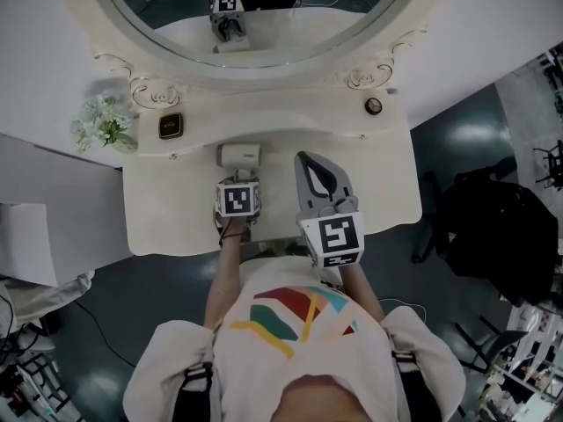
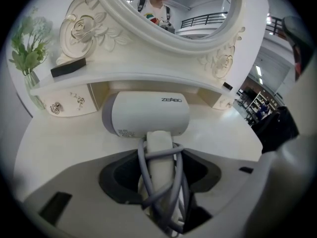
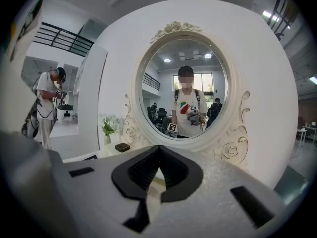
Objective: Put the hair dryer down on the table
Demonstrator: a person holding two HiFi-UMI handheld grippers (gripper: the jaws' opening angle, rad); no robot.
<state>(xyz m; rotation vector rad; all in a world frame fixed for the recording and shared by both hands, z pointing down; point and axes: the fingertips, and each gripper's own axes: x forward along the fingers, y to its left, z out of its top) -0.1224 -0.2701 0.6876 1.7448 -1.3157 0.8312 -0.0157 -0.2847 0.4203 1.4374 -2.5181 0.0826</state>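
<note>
Two grippers over a white table (image 1: 176, 222). My left gripper (image 2: 159, 182) clamps the dryer (image 2: 148, 115) by its handle (image 2: 159, 150), with grey cord (image 2: 142, 170) looped round the handle inside the jaws. The dryer's body lies crosswise at the centre of the left gripper view, just over the tabletop and in front of the shelf under the mirror (image 1: 255, 7). I cannot tell whether it touches the surface. My right gripper (image 3: 158, 150) hangs at lower centre-right of the head view, its jaws closed tip to tip on nothing, aimed at the mirror.

I judge the step in hand to be the set-down. To do it well, I lower until the body rests flat on the bare table at centre frame, short of the shelf edge, and only then spread the jaws. The cord loops could snag as I draw away, so I pull straight back along the handle, toward the bottom of the frame, without twisting. The right gripper stays clear.
</note>
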